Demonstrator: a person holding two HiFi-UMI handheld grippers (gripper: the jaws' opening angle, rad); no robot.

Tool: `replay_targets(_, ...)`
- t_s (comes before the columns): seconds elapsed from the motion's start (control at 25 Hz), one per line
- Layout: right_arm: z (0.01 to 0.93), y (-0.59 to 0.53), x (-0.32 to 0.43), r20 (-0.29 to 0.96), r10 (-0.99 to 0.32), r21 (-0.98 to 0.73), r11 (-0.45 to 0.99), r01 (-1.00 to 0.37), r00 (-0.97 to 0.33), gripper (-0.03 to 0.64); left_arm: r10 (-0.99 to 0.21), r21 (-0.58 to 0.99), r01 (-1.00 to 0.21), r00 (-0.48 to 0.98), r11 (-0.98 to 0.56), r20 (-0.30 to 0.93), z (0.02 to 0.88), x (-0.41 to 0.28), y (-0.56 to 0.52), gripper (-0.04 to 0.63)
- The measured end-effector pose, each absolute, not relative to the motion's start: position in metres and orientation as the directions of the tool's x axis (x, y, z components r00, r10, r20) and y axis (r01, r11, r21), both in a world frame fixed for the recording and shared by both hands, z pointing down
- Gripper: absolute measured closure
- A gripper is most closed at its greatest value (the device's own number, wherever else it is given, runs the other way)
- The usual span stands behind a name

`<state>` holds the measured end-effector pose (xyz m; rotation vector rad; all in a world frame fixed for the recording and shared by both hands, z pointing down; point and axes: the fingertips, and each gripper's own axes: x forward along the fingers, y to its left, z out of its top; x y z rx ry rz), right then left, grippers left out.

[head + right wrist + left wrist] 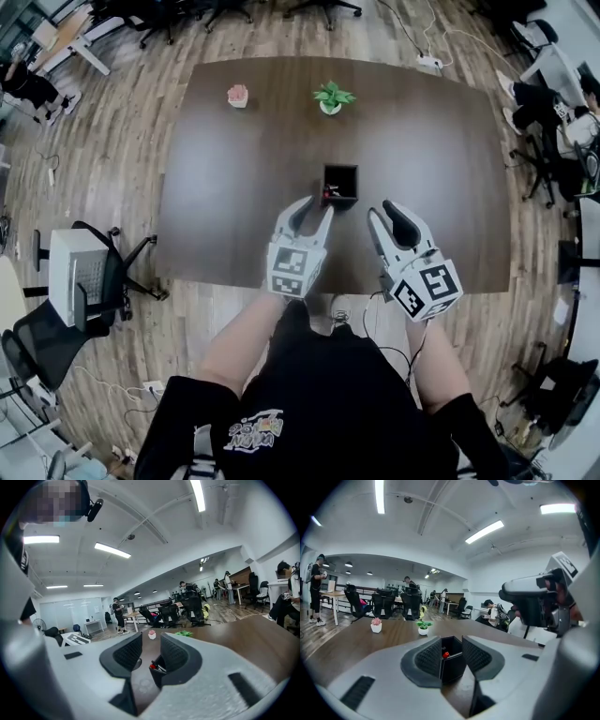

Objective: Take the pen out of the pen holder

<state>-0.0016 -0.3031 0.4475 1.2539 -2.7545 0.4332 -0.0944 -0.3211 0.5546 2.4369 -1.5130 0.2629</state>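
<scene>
**Little pen to grab, and a holder that may not stay put**

The holder stands upright near the middle of the table. The pen is inside it, and only its red end shows at the rim, leaning toward one side. The left gripper is released, jaws apart. Its tips are just short of the holder's near left corner, and in its own view the holder sits framed in the gap with nothing pinched. The right gripper is also released and empty, near the holder's right side, and one of its jaws partly hides the holder in its own view. The pen has not yet been lifted.

The main risk is probably the grasp on the pen. So little of it stands clear of the rim that broad padded jaws could close on the holder's wall along with it. They could also nip only the tip, and the pen would then slip back in. There may be a second item in the holder, but it is too small to tell. If there is, it could be caught or dragged up too.

The holder looks small and light. If nothing steadies it, a slanted pull could tilt it, slide it across the table, or lift it with the pen. A steadying grip set across a corner rather than flat walls could twist the square box out of the jaws.

The two grippers are close together over a small target and could knock each other. The plant is well apart and looks safe.
</scene>
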Motion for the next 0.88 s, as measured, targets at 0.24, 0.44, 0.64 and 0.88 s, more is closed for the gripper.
replay_targets(0.24, 0.467, -0.319, 0.000, 0.223, -0.741, -0.243, 0.587, -0.773, -0.633, 0.491, -0.820, 0.124, -0.885, 0.463, -0.449, 0.337, 0.583, -0.090, -0.342, 0.472)
replay_targets(0.44, 0.480, -0.327, 0.002, 0.238, -0.746, -0.261, 0.568, -0.781, -0.622, 0.491, -0.801, 0.118, -0.877, 0.475, -0.466, 0.365, 0.598, -0.085, -0.350, 0.472)
replay_targets(0.64, 0.490, -0.331, -0.002, 0.250, -0.745, -0.279, 0.556, -0.783, -0.618, 0.492, -0.791, 0.119, -0.873, 0.480, -0.473, 0.379, 0.607, -0.086, -0.355, 0.472)
replay_targets(0.88, 0.499, -0.331, -0.003, 0.263, -0.744, -0.289, 0.547, -0.786, -0.614, 0.496, -0.785, 0.129, -0.869, 0.488, -0.477, 0.382, 0.613, -0.085, -0.358, 0.476)
